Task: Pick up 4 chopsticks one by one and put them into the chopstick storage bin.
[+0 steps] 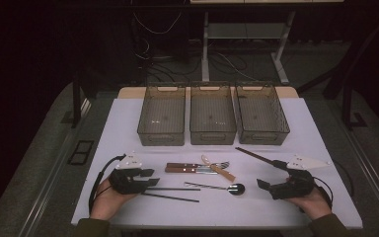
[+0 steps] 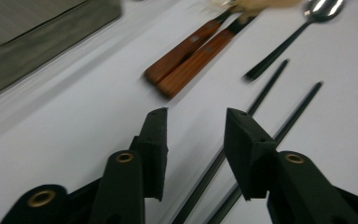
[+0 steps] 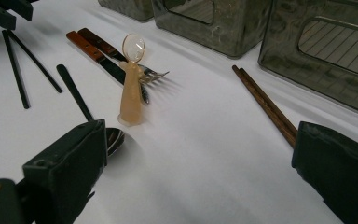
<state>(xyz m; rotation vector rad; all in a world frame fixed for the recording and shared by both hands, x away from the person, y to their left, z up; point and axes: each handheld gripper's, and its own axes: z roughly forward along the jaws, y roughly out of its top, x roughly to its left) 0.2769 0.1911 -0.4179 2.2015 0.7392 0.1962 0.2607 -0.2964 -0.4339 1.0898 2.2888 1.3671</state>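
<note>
My left gripper (image 1: 151,177) lies low at the table's left, jaws open (image 2: 196,114). Two black chopsticks (image 1: 172,189) (image 2: 265,88) run on the table under the gap between its jaws, with nothing gripped. Beyond them lie a wood-handled knife and fork (image 1: 182,168) (image 2: 191,56), a small amber spoon (image 1: 217,168) (image 3: 131,88) and a black-handled metal spoon (image 1: 236,188) (image 3: 74,91). My right gripper (image 1: 270,174) rests at the right, jaws wide open (image 3: 200,130) and empty. Brown wooden chopsticks (image 1: 254,155) (image 3: 265,105) reach its far jaw.
Three grey see-through bins (image 1: 162,116) (image 1: 212,116) (image 1: 261,116) stand side by side along the back of the white table (image 1: 128,128). A person's hands come in from the front edge. Beyond the table the floor is dark, with desk legs and cables.
</note>
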